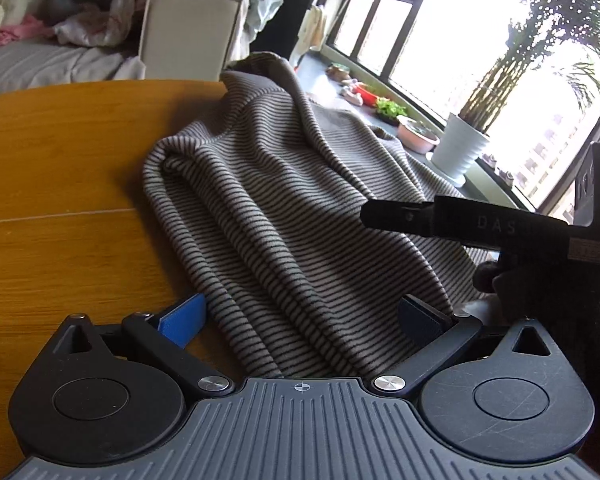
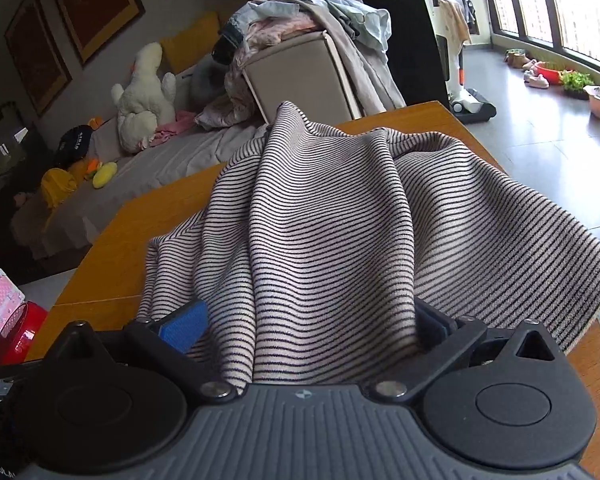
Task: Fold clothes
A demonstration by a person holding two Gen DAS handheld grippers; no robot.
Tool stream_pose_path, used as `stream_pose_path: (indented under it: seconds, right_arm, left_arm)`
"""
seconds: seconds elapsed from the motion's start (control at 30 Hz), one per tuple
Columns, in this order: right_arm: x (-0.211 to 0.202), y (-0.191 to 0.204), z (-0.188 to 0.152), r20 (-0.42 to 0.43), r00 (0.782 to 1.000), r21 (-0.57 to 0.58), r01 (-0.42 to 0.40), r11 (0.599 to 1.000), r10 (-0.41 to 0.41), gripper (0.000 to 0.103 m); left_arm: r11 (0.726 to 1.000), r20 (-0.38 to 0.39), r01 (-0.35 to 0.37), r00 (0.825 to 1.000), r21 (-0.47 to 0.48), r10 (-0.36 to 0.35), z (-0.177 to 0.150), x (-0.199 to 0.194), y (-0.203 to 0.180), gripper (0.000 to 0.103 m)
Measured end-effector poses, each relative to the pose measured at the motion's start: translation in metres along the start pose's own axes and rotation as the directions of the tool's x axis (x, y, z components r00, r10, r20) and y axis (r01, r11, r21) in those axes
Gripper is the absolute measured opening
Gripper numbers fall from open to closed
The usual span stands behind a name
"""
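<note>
Left wrist view: your left gripper [image 1: 302, 316] stands wide around the striped garment [image 1: 268, 208] bunched on the wooden table [image 1: 60, 184], no pinch evident, and your right gripper [image 2: 312, 320] likewise straddles raised cloth, seemingly to gather an edge for folding.

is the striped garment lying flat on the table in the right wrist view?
No, the striped garment is bunched in draped folds over the wooden table, not flat.
</note>
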State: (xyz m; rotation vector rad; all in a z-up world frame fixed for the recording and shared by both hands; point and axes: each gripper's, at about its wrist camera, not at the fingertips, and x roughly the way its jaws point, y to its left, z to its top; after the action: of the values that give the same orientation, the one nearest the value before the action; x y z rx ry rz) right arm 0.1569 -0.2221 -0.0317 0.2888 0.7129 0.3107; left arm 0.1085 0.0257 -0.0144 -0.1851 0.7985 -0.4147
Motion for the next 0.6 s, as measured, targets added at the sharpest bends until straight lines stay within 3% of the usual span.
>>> stream_pose_path:
  seconds: [0.23, 0.33, 0.53, 0.6]
  right_arm:
    - [0.002, 0.051, -0.024, -0.040, 0.986, -0.053, -0.165, 0.985, 0.163, 0.103]
    - [-0.001, 0.065, -0.033, -0.034, 0.987, -0.094, -0.163, 0.982, 0.160, 0.103]
    - [-0.017, 0.051, -0.035, -0.086, 0.972, -0.121, -0.228, 0.966, 0.219, 0.103]
    - [-0.026, 0.041, -0.035, -0.077, 0.973, -0.082, -0.226, 0.971, 0.220, 0.103]
  left_arm:
    - [0.997, 0.030, -0.061, 0.998, -0.042, 0.062, -0.014, -0.033, 0.031, 0.103]
    - [0.995, 0.027, -0.087, 0.996, -0.048, 0.089, -0.020, -0.048, 0.038, 0.103]
    - [0.999, 0.109, -0.047, 0.993, -0.028, 0.050, -0.020, -0.076, 0.033, 0.103]
    - [0.999, 0.149, -0.032, 0.988, 0.002, 0.031, -0.015, -0.083, 0.028, 0.103]
